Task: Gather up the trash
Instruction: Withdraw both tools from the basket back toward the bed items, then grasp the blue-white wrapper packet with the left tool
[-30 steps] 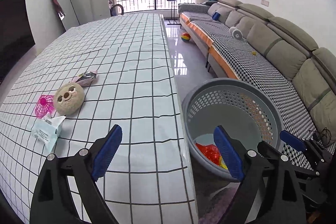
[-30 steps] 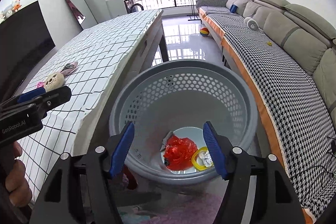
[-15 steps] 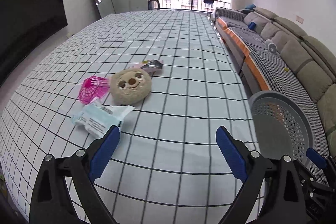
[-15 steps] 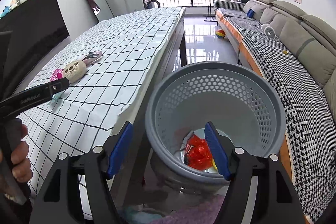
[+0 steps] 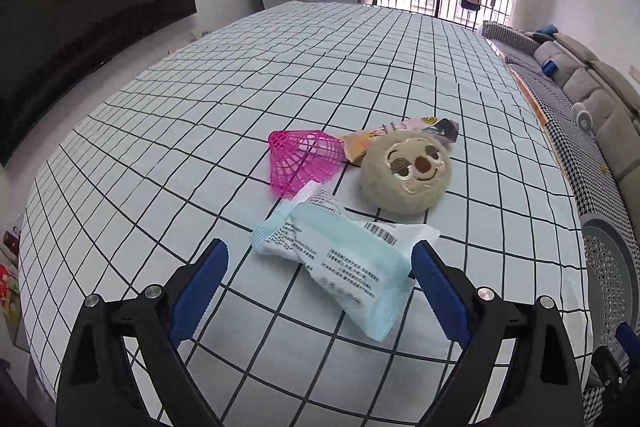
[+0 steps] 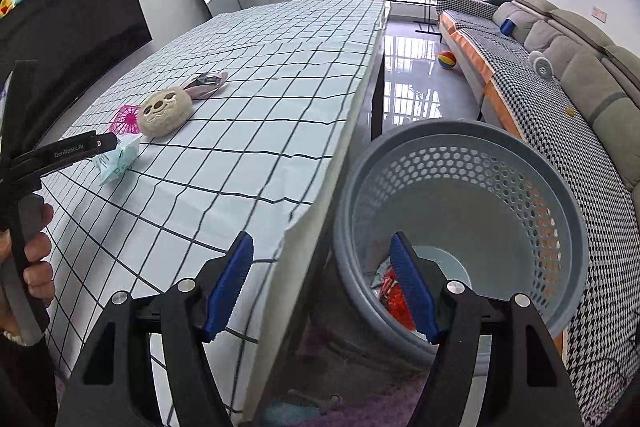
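A pale blue and white plastic wrapper (image 5: 344, 259) lies on the checked tablecloth (image 5: 240, 99), and my left gripper (image 5: 320, 287) stands open just over its near end, a blue pad on either side, not pressing. Behind it are a pink mesh cup (image 5: 306, 163), a pink snack wrapper (image 5: 400, 131) and a round beige plush face (image 5: 406, 173). In the right wrist view my right gripper (image 6: 320, 283) is open and empty above the table's edge and the grey perforated basket (image 6: 560, 211), which holds red trash (image 6: 394, 297). The wrapper (image 6: 118, 159) shows there under the left gripper's finger.
The basket's rim (image 5: 612, 259) sits off the table's right edge. A grey sofa with a houndstooth cover (image 6: 532, 75) runs along the right wall. A dark screen (image 5: 80, 11) and a mirror stand left. A colourful ball (image 6: 447, 60) lies on the floor. A hand (image 6: 36, 259) holds the left gripper.
My left gripper has swung left from the basket, across the table, up to the pale blue wrapper. My right gripper has drifted left from over the basket to the table's edge. Both stayed open.
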